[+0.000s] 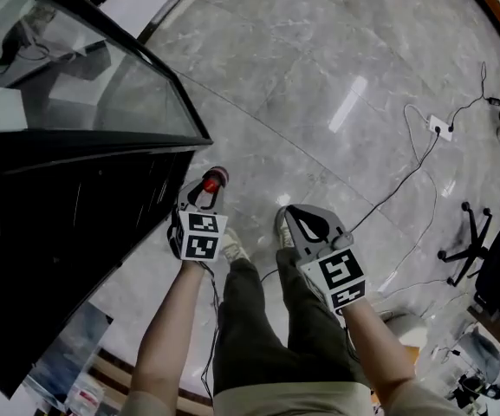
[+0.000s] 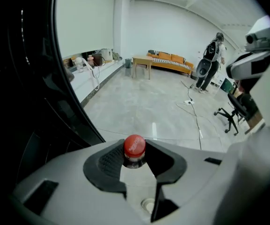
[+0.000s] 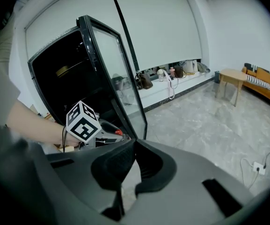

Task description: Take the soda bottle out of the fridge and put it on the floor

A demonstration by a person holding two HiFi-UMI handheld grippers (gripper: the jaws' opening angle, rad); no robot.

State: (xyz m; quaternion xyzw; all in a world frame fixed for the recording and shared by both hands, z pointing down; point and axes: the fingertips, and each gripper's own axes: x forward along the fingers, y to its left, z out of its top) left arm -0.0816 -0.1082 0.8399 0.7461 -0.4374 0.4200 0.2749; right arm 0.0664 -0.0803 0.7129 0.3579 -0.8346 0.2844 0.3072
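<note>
The soda bottle's red cap (image 1: 215,178) sticks up between the jaws of my left gripper (image 1: 204,198), which is shut on the bottle's neck just under the cap (image 2: 135,146). The bottle's body hangs below the jaws and is hidden. The gripper hovers over the marble floor beside the fridge's open glass door (image 1: 85,76). In the right gripper view the left gripper (image 3: 97,134) shows in front of the dark fridge (image 3: 64,83). My right gripper (image 1: 306,224) is to the right, shut, with nothing between its touching tips (image 3: 134,146).
The person's shoes (image 1: 232,248) stand just below the grippers. A power strip (image 1: 440,128) with cables lies on the floor at the right, near an office chair (image 1: 492,263). Far across the room are a small table (image 2: 142,64), a sofa (image 2: 170,61) and a standing person (image 2: 210,62).
</note>
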